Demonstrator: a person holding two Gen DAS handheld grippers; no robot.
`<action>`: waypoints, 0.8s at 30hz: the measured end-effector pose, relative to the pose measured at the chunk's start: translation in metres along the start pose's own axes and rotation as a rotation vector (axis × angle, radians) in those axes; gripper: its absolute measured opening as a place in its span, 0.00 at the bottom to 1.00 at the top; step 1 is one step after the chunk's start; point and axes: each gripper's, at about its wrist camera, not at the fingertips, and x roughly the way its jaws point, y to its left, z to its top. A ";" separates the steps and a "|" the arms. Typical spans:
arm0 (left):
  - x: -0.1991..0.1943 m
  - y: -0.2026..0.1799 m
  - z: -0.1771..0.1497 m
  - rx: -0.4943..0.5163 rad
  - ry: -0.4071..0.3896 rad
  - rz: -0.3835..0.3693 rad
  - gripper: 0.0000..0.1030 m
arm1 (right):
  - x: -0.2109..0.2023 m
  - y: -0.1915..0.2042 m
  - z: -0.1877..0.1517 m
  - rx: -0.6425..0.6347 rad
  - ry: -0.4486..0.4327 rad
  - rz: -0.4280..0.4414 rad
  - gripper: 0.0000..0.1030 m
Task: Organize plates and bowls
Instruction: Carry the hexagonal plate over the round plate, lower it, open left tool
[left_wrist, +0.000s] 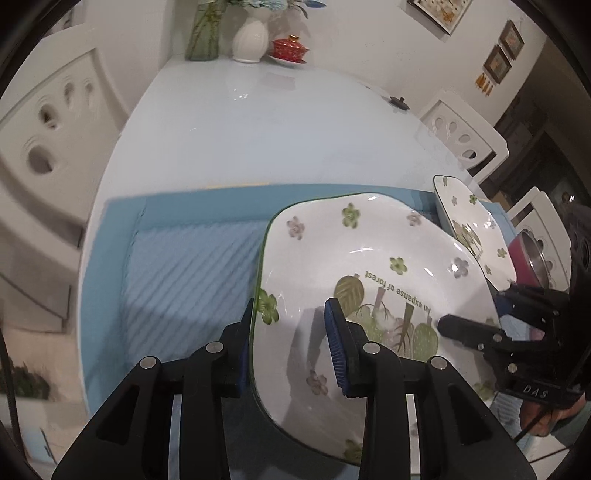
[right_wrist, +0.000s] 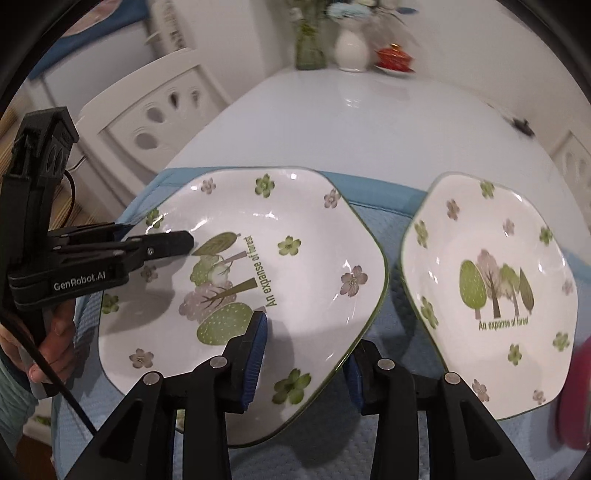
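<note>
A white square plate (left_wrist: 373, 254) with green flowers and the words "An expanse of forest" is held over the blue mat (left_wrist: 192, 258). My left gripper (left_wrist: 291, 332) straddles its left rim, one finger under and one over. My right gripper (right_wrist: 306, 350) straddles the same plate (right_wrist: 295, 258) at its near right rim. Whether either grips the rim firmly I cannot tell; the jaws look partly closed around it. A second matching plate (right_wrist: 491, 280) lies on the mat (right_wrist: 388, 325) to the right, also seen in the left wrist view (left_wrist: 476, 236).
A red pot (left_wrist: 532, 258) stands right of the second plate. At the table's far end stand a white vase (left_wrist: 251, 37), a glass vase (left_wrist: 203, 33) and a red lidded cup (left_wrist: 290, 48). White chairs (left_wrist: 48, 133) flank the pale table (left_wrist: 258, 125).
</note>
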 end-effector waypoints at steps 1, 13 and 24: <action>-0.005 0.000 -0.003 -0.005 -0.007 0.001 0.29 | -0.003 0.002 -0.001 -0.010 -0.001 0.007 0.36; -0.075 -0.024 -0.022 0.005 -0.122 0.002 0.29 | -0.051 0.021 -0.011 -0.053 -0.059 0.048 0.36; -0.161 -0.088 -0.069 0.045 -0.204 -0.015 0.29 | -0.157 0.040 -0.058 -0.062 -0.140 0.046 0.36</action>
